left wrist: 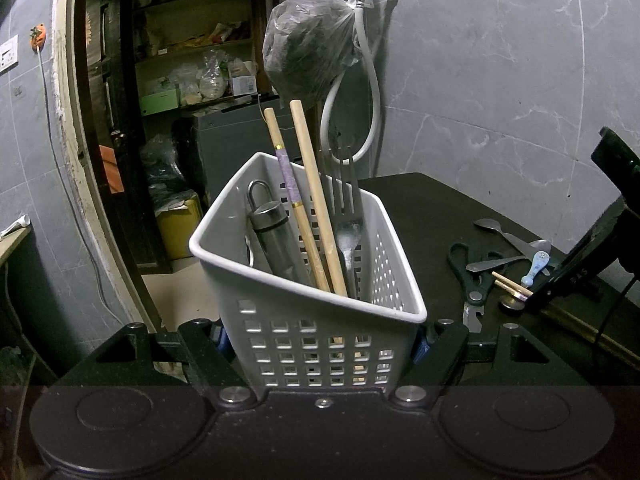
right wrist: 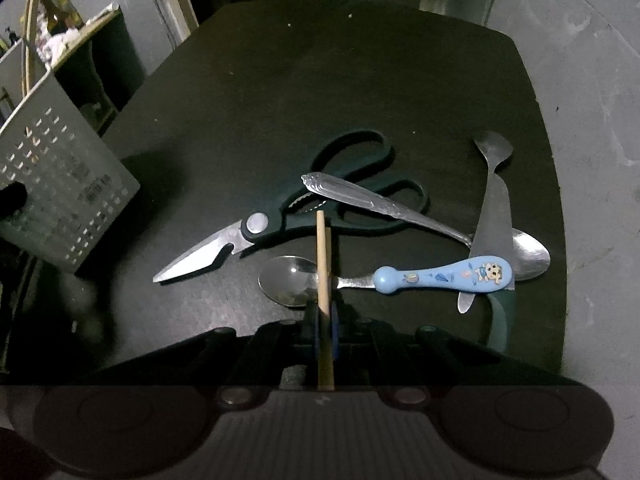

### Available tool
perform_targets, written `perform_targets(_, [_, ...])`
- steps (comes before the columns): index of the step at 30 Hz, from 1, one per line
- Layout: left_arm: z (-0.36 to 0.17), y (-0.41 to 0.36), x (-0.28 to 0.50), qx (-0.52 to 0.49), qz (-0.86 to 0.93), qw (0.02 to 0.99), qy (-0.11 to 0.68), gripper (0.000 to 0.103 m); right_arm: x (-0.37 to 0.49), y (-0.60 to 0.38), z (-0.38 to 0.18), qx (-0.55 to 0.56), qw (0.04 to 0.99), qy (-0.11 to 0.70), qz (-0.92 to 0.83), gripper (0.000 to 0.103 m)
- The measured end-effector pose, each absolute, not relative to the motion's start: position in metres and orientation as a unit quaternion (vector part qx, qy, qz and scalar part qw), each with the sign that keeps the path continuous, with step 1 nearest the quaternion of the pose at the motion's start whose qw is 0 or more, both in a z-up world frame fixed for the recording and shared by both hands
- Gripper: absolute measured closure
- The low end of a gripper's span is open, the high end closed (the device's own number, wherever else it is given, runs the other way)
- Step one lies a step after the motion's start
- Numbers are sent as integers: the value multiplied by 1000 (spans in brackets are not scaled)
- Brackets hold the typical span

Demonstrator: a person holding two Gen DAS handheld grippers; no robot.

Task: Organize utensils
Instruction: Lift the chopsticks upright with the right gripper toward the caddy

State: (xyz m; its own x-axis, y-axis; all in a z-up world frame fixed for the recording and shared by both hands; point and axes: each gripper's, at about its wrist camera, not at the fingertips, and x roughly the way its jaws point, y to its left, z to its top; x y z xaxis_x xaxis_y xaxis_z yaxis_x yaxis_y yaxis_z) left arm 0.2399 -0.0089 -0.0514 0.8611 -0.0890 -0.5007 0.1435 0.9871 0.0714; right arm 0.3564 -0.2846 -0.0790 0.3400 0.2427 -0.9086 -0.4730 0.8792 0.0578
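A white perforated basket (left wrist: 316,320) sits tilted between the fingers of my left gripper (left wrist: 320,340), which is shut on its lower walls. In it stand two wooden chopsticks (left wrist: 316,208), a dark fork (left wrist: 346,200) and a grey cylinder with a loop (left wrist: 268,232). My right gripper (right wrist: 325,314) points down at the black table and is shut on a pair of wooden chopsticks (right wrist: 323,256). Just beyond the chopsticks lie black-handled scissors (right wrist: 280,224), a blue-handled spoon (right wrist: 440,276), a silver spoon (right wrist: 384,204) and a flat metal utensil (right wrist: 494,208). The left wrist view shows the right gripper (left wrist: 528,298) at far right.
The black table (right wrist: 320,80) ends near a grey wall at the right and back. The basket (right wrist: 60,184) hangs at the table's left side. Behind it are an open doorway with shelves (left wrist: 192,60), a hanging plastic bag (left wrist: 308,48) and a tap with a hose (left wrist: 372,80).
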Motion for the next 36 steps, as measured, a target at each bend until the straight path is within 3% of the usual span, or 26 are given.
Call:
perform_targets(13, [-51,-8,238,52,-61,963,255,26,339,-310,-67,-17,844,490,217,98])
perform_targets(36, [-53,-2,246,47,-80,963,254,26,301,-315,29,65,927,303,213,97])
